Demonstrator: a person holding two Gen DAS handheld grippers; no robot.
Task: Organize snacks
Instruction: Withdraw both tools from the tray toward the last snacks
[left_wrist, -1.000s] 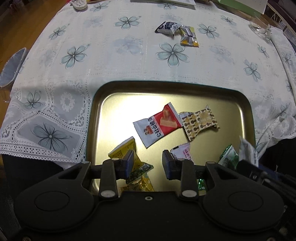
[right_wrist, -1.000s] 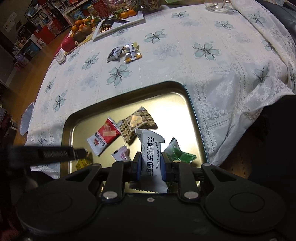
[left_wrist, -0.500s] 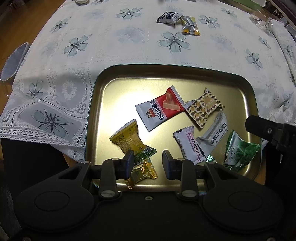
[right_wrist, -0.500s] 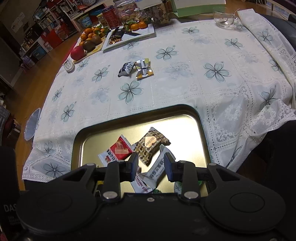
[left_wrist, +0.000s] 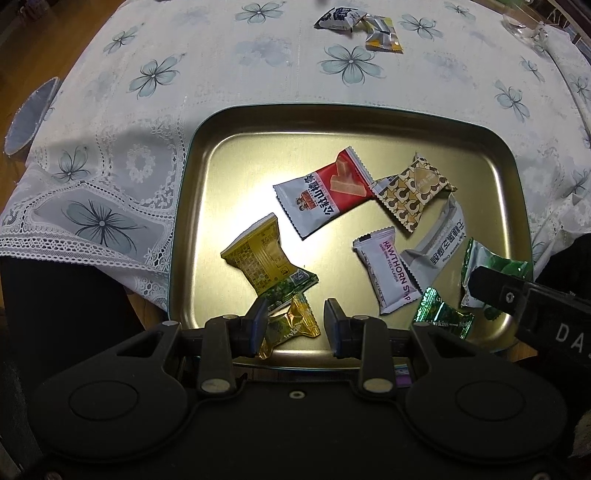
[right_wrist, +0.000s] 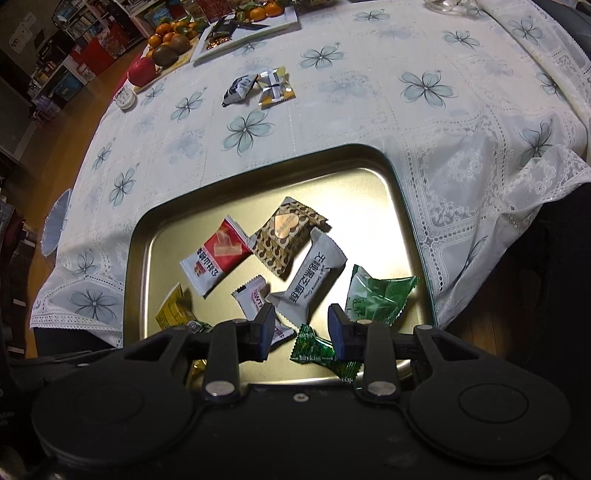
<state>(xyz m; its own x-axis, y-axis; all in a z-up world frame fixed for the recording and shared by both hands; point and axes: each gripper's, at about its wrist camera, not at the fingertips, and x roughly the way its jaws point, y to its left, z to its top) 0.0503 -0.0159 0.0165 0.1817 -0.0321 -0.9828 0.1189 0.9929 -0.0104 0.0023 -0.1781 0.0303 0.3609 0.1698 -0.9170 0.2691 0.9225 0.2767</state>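
**A:** Item one, the tray (left_wrist: 192, 206). What did it hold?

**B:** Gold tin, sitting at the near edge of the floral cloth (right_wrist: 369, 110). In it: red wafer pack (left_wrist: 325, 195), brown pack (left_wrist: 413, 192), hawthorn strip (left_wrist: 386, 269), sesame crisp (right_wrist: 314, 277), yellow pack (left_wrist: 258, 254), some green sweets (right_wrist: 376, 299) at the right.

**A:** Item two, what remained outside?

**B:** Two packs on the cloth beyond the tray's far rim, touching each other: a dark pack (right_wrist: 240, 88) and a silver-yellow pack (right_wrist: 276, 86). Both lay straight ahead of the fingers and well apart from them. The dark pack's long axis slanted up to the right in the right wrist view.

**A:** Which hand was nearer?

**B:** Hard to call; both hung over the tray's near rim. The right gripper (right_wrist: 301, 328) seemed to point more squarely at the pair.

**A:** Fingers?

**B:** Right gripper spread wide, nothing between its jaws. Left gripper (left_wrist: 295, 321) likewise parted and empty, a gold sweet (left_wrist: 291, 326) lying on the tray below it.

**A:** Change from a second before?

**B:** The right had been clamped on the sesame crisp; that pack now lay flat in the tray, beside the brown one, and the right gripper had drawn back and up.
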